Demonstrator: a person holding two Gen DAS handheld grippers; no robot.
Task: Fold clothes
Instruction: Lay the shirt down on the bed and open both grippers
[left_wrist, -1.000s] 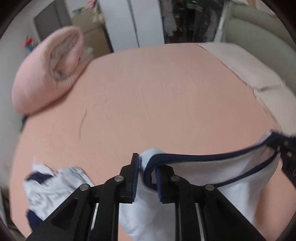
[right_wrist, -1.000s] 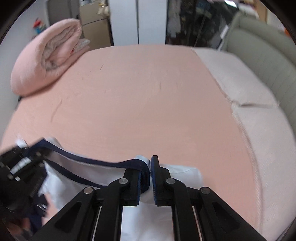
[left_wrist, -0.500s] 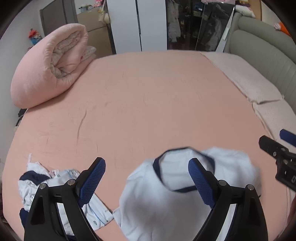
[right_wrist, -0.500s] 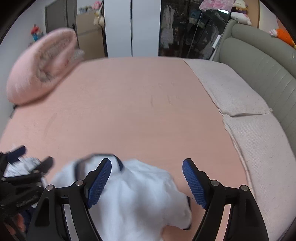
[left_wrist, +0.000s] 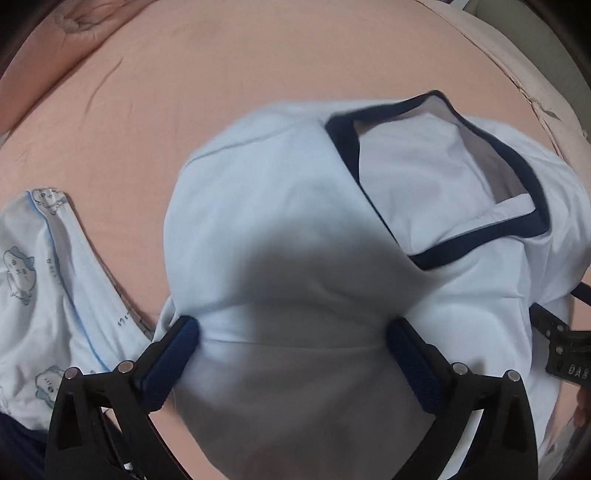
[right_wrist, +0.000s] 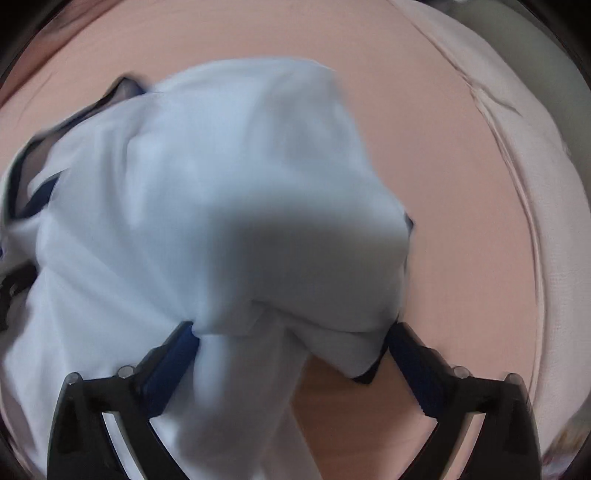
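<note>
A light blue shirt (left_wrist: 280, 229) with a navy collar (left_wrist: 517, 173) lies bunched on the pink bed sheet (left_wrist: 229, 62). My left gripper (left_wrist: 291, 332) is open, low over the shirt, with cloth between its wide-spread fingers. The right wrist view shows the same shirt (right_wrist: 221, 184), blurred. My right gripper (right_wrist: 291, 328) is open too, its fingers on either side of a bunched fold of the shirt. Part of the right gripper shows at the right edge of the left wrist view (left_wrist: 561, 354).
A white garment with small cartoon prints (left_wrist: 40, 295) lies at the left beside the shirt. A rolled pink duvet (left_wrist: 48, 40) sits at the far left. A beige pillow or cushion edge (right_wrist: 535, 184) borders the bed on the right.
Both grippers were shut on the shirt's collar, then opened and dropped it on the bed. Since then both have moved down close onto the shirt, still open.
</note>
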